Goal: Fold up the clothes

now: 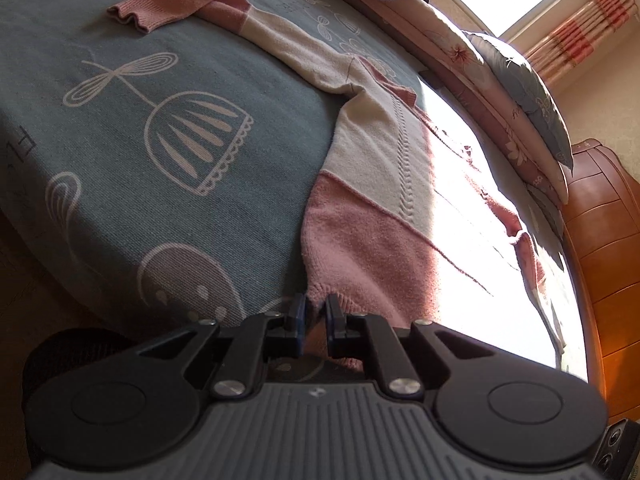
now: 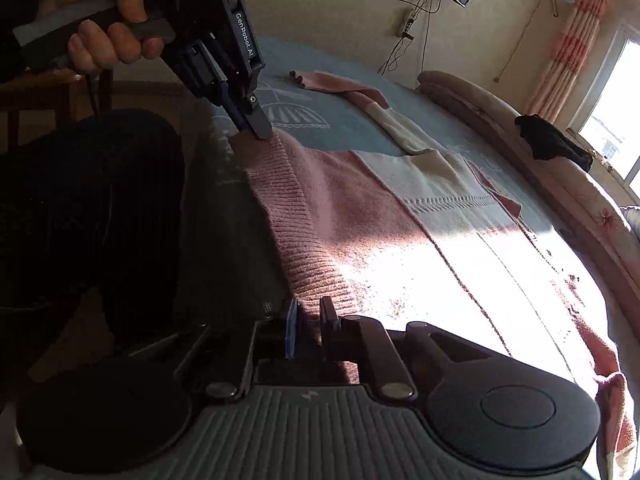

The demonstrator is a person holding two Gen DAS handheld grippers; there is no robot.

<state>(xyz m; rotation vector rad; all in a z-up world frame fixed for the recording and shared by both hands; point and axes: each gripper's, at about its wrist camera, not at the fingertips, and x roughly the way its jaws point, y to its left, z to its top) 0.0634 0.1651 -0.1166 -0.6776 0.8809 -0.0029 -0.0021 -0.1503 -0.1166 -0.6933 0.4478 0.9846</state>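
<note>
Grippers (image 1: 316, 312) on sweater (image 1: 360, 240), bed (image 1: 120, 140)

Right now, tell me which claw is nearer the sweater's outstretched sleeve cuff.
Left. The left claw pinches the hem corner on the side where the sleeve cuff lies. The right claw grips the hem's other end, farther from the cuff.
</note>
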